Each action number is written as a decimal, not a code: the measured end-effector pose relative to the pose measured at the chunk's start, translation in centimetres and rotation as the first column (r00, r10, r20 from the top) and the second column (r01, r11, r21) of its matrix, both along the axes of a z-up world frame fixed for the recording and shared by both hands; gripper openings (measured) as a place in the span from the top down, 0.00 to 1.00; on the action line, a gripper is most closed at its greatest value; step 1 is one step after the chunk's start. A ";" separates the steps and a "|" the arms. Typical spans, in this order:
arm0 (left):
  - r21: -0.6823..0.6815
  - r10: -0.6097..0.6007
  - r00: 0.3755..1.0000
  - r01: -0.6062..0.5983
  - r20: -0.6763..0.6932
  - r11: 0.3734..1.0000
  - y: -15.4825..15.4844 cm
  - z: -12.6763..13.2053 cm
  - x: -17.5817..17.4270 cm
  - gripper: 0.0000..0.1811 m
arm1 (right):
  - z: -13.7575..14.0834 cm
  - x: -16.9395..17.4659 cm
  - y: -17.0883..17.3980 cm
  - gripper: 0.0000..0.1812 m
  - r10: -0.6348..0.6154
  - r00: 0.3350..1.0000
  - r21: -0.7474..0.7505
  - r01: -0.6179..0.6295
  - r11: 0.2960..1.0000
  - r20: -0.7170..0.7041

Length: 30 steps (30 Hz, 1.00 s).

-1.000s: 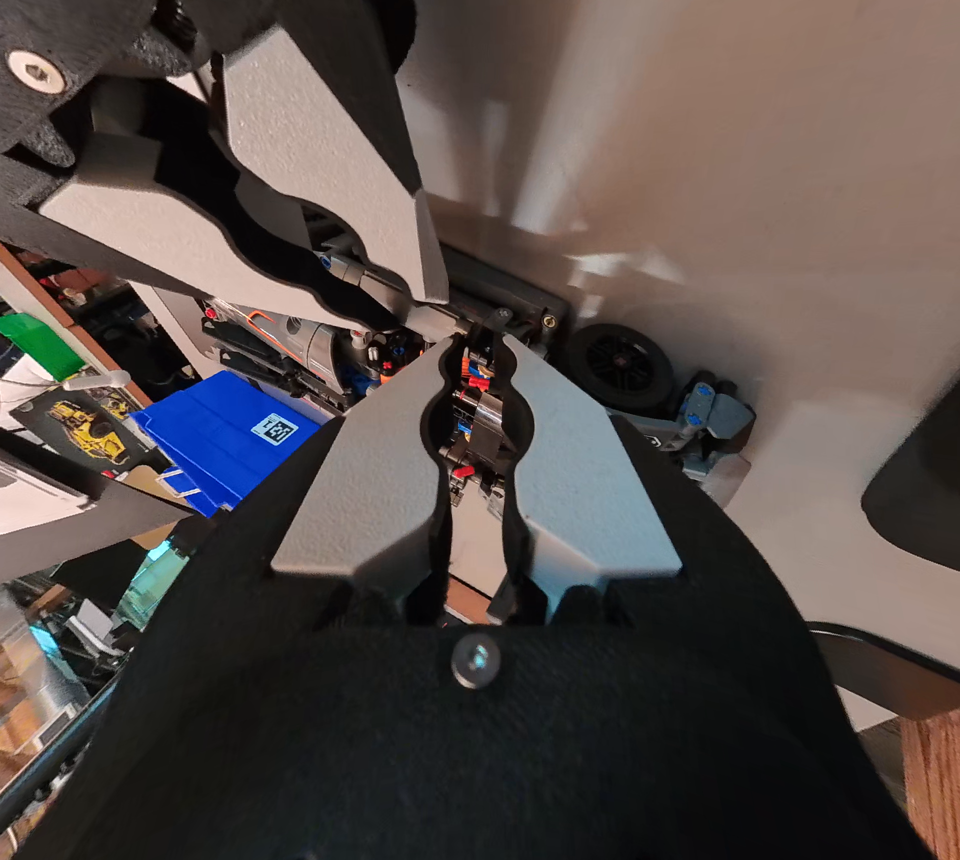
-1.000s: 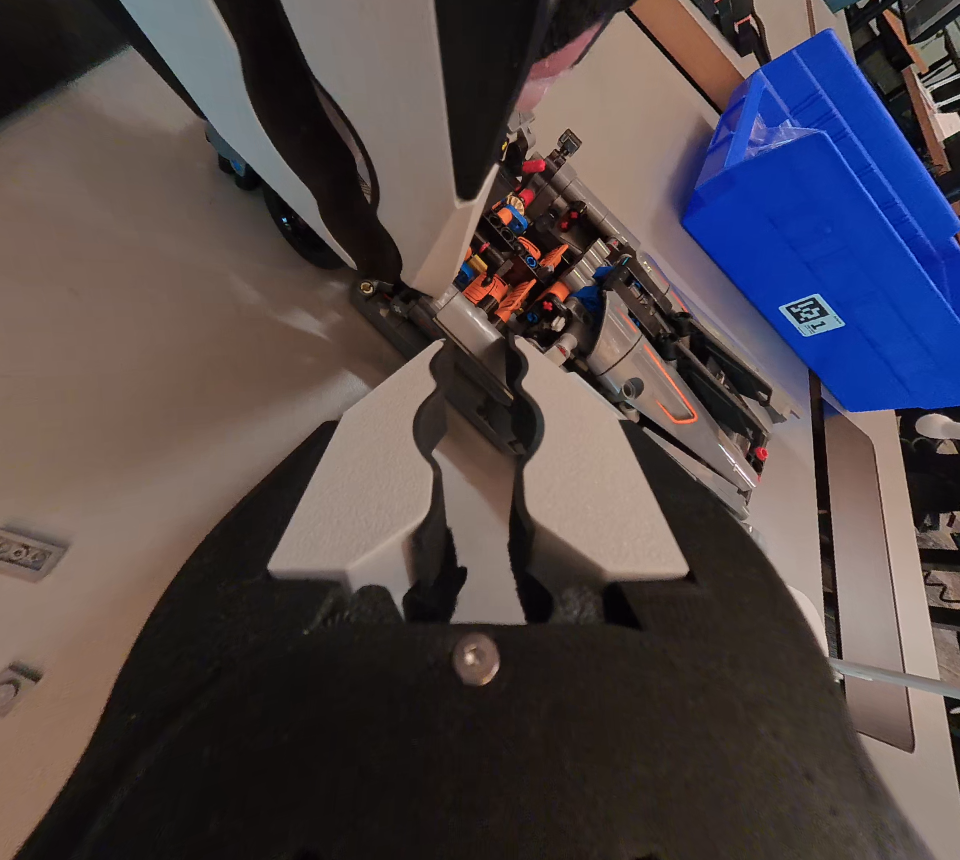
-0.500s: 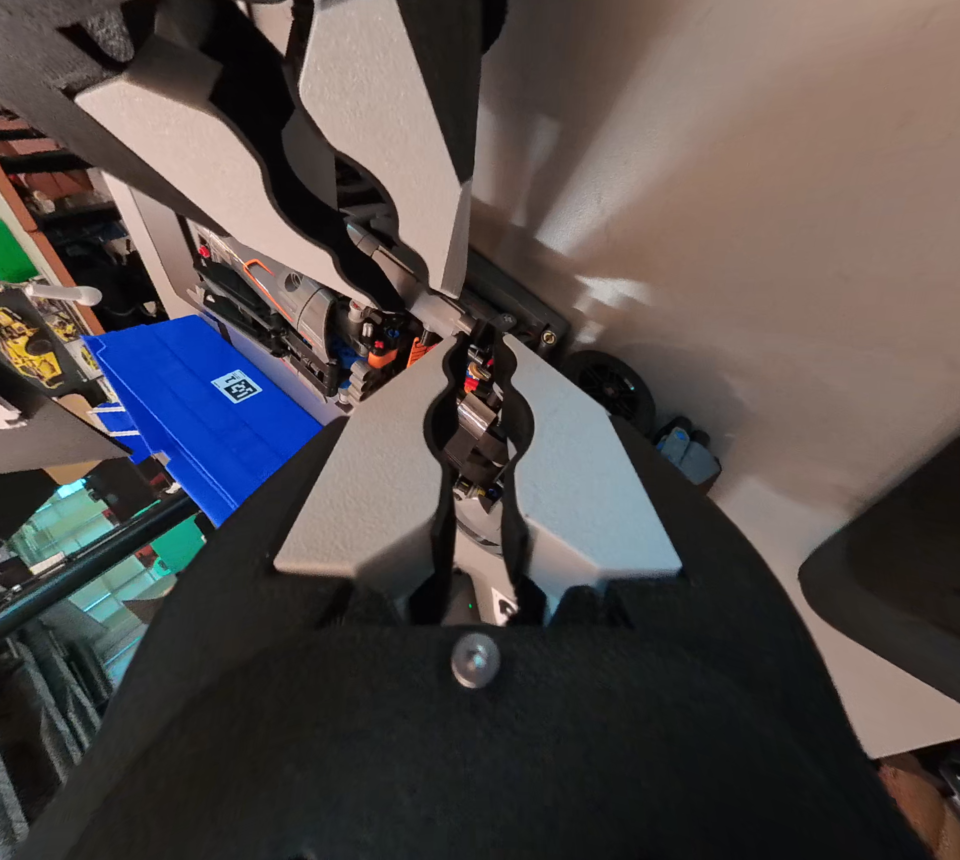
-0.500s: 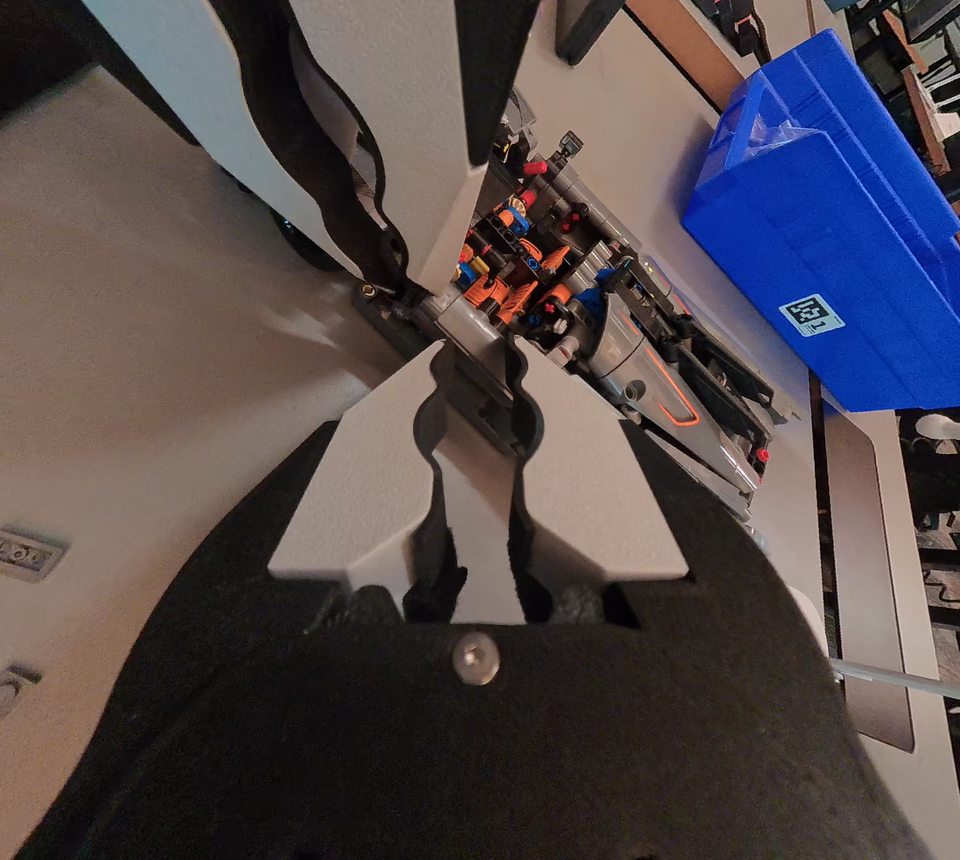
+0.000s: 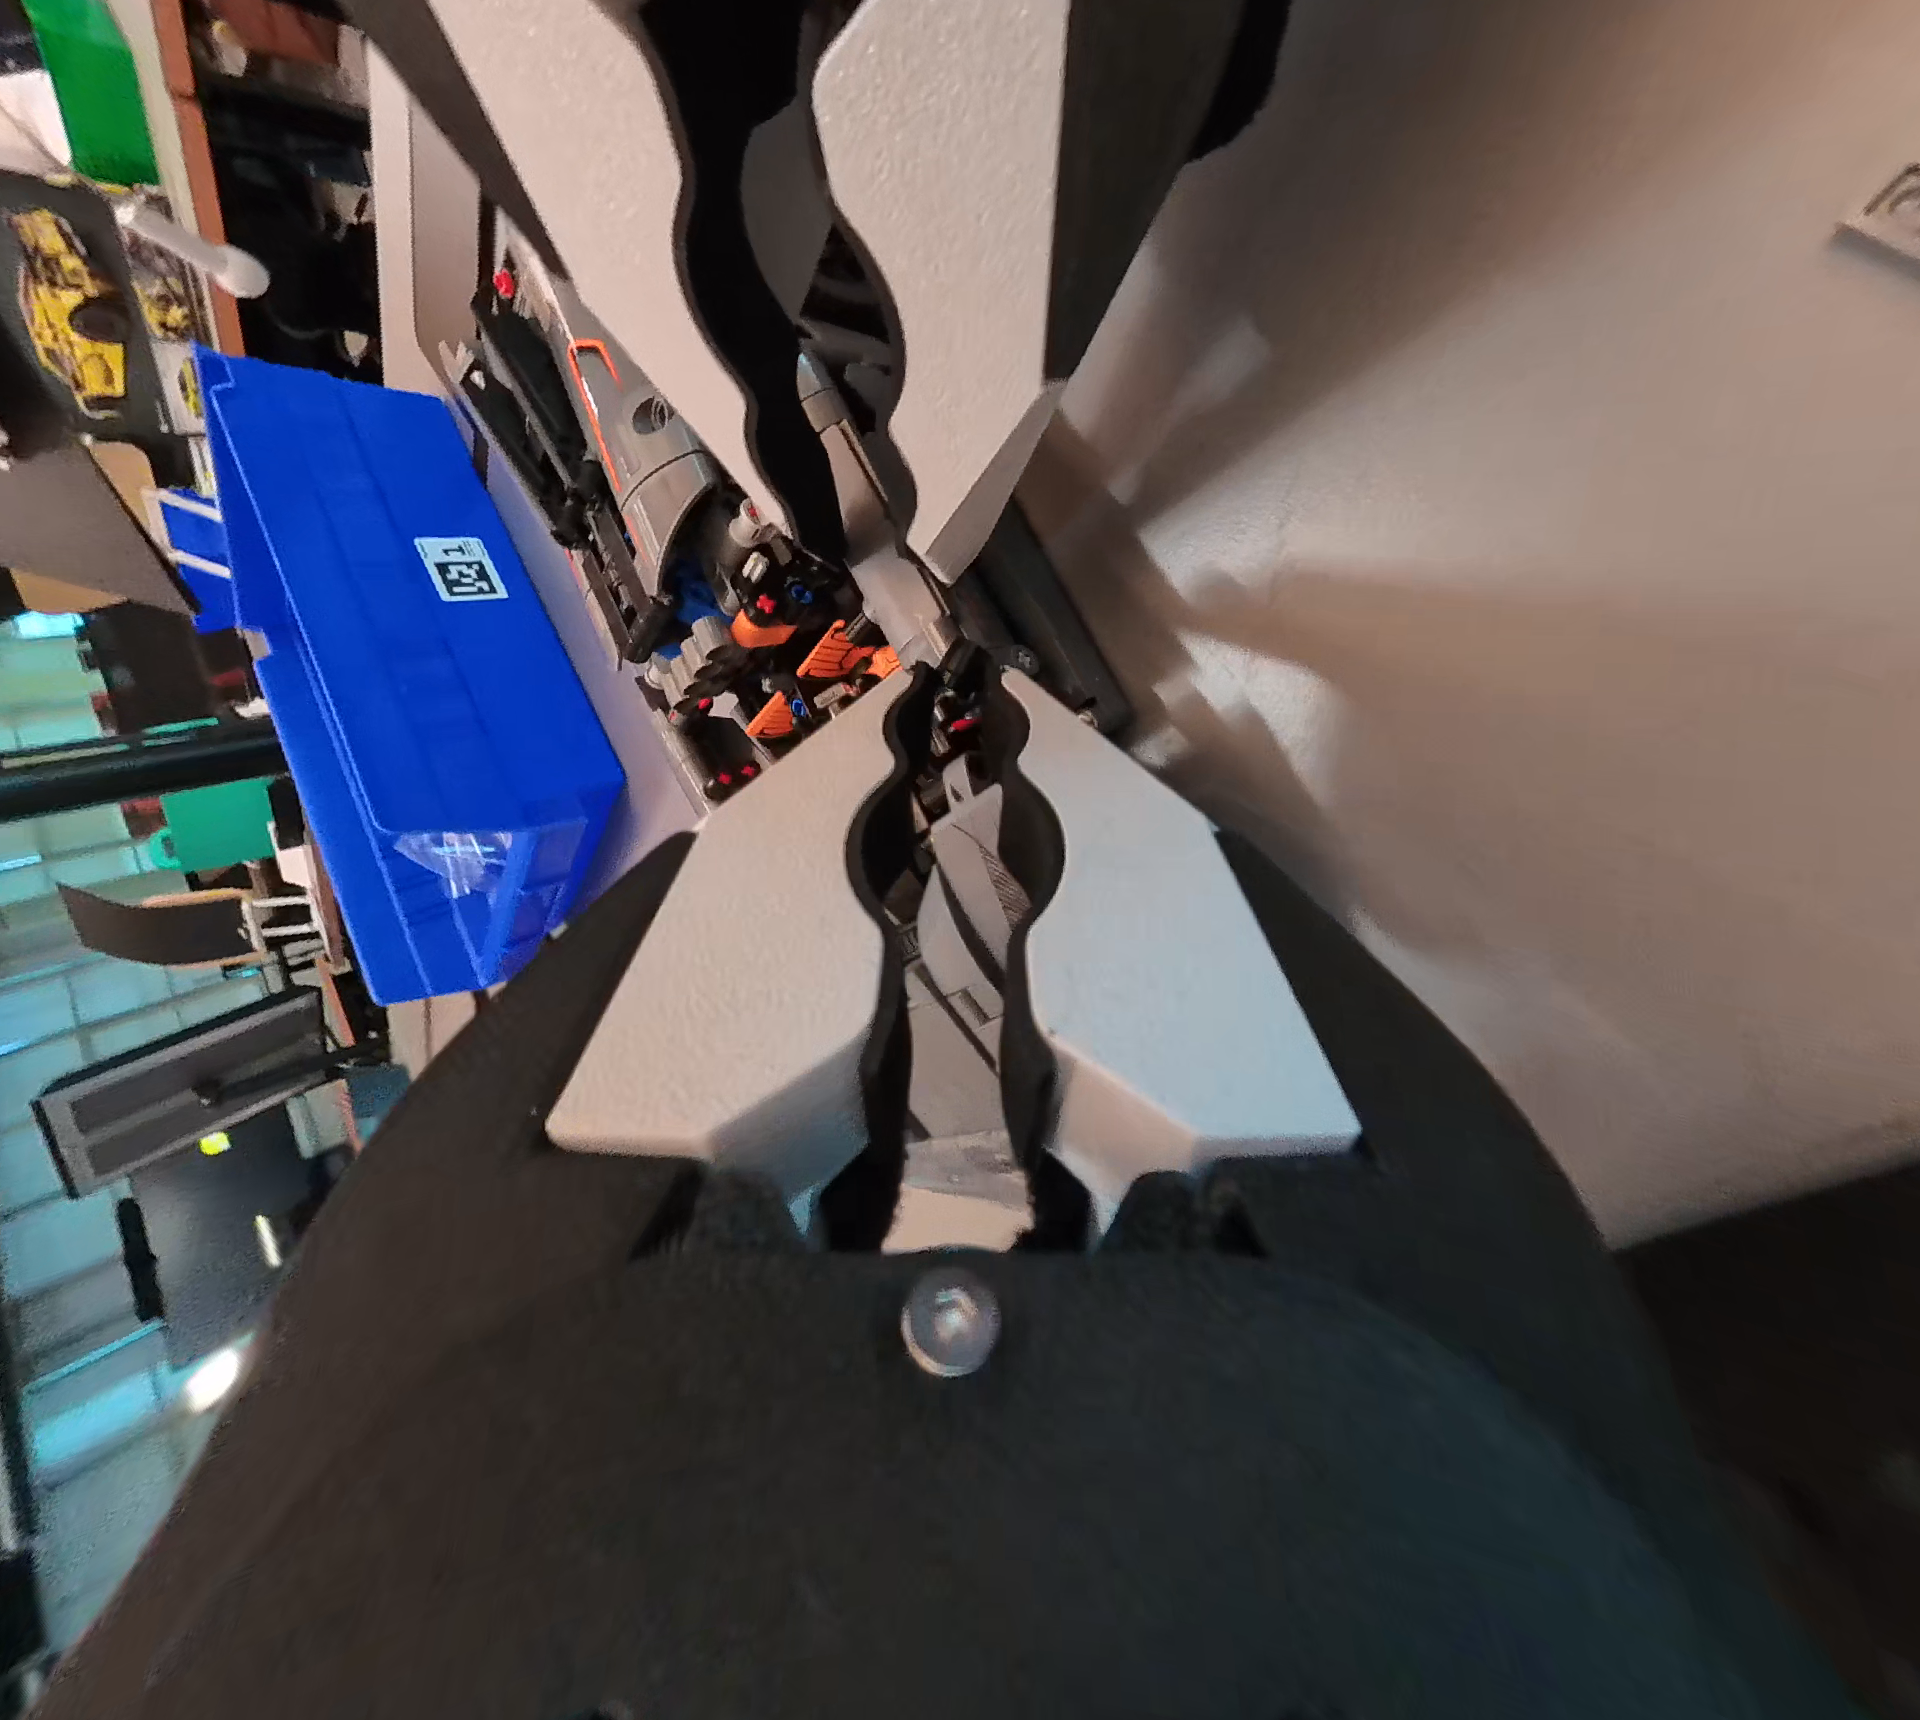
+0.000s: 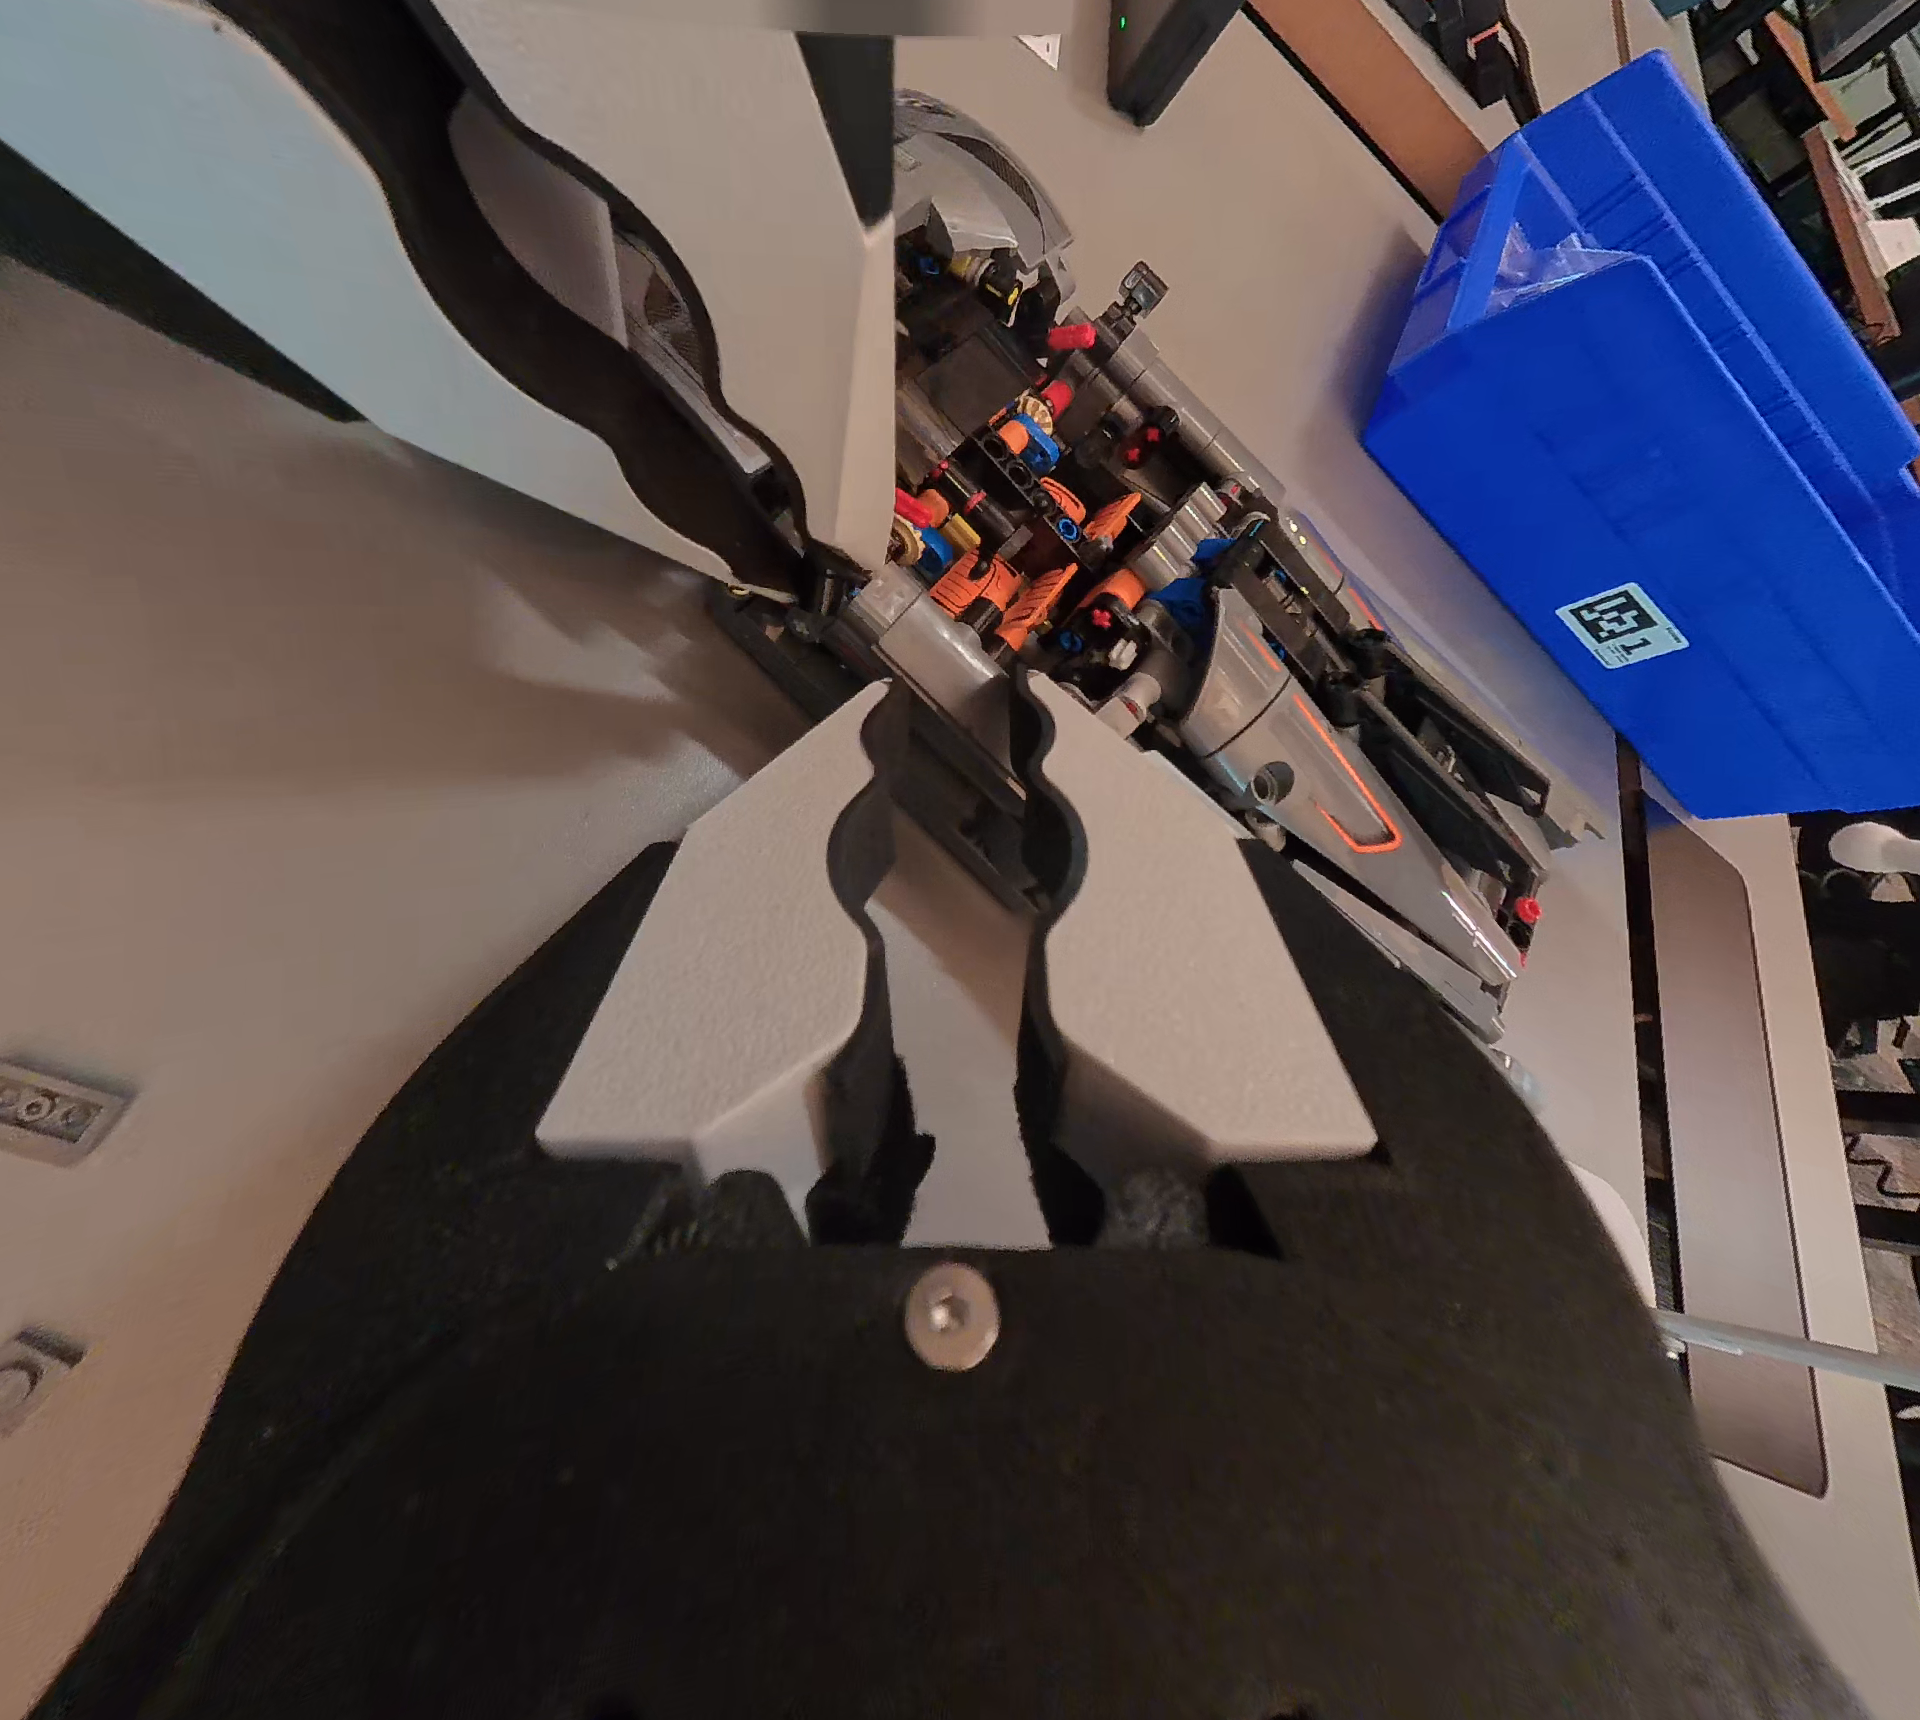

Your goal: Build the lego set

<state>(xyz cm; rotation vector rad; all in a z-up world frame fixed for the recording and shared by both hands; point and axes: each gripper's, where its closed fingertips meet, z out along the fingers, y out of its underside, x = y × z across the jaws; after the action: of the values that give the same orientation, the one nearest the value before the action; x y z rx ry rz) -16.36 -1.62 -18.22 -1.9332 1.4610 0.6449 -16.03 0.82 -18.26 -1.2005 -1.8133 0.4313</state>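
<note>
Both hand-held grippers are clamped on the lego model, which lies on the counter.

Left hand-held gripper: jaws nearly closed, pinching a dark grey part at the model's near end.

Right hand-held gripper: jaws narrow, gripping the grey edge beam.

In the right wrist view the model runs from the tips toward 4 o'clock; the blue bin sits at 2 o'clock.

Judgement: a press-fit step. Keep one grip fixed and press squarely, without twisting.

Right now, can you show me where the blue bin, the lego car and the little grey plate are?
blue bin [image 6: 1683, 527], right wrist view, on its side wall.
lego car [image 6: 1226, 694], right wrist view, on its grey body panel.
grey plate [image 6: 52, 1111], right wrist view, on its studded top.
</note>
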 end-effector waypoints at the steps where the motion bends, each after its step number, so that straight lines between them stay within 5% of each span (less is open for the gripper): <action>1: 0.010 0.018 1.000 -0.018 0.022 1.000 0.0 0.0 0.0 0.96 | 0.0 0.0 0.0 0.90 -0.001 1.000 -0.002 0.001 1.000 -0.001; 12: 0.120 0.180 0.959 -0.209 0.218 0.970 0.2 0.0 0.0 0.97 | 0.0 0.1 0.1 0.90 -0.003 1.000 -0.013 0.003 1.000 -0.001; 23: 0.080 0.129 0.991 -0.131 0.035 0.988 0.1 -0.3 -0.3 0.94 | 0.1 0.0 -0.1 0.91 0.005 1.000 -0.007 -0.005 1.000 -0.002; 30: 0.111 0.195 0.979 -0.201 0.063 0.973 0.4 -0.2 -0.2 0.96 | 0.0 0.0 0.0 0.91 0.002 1.000 -0.008 -0.002 1.000 -0.001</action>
<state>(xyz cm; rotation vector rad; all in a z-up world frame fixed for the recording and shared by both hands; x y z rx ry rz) -16.55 -1.26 -18.45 -2.0037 1.1810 0.7460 -16.03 0.80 -18.21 -1.2044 -1.8134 0.4404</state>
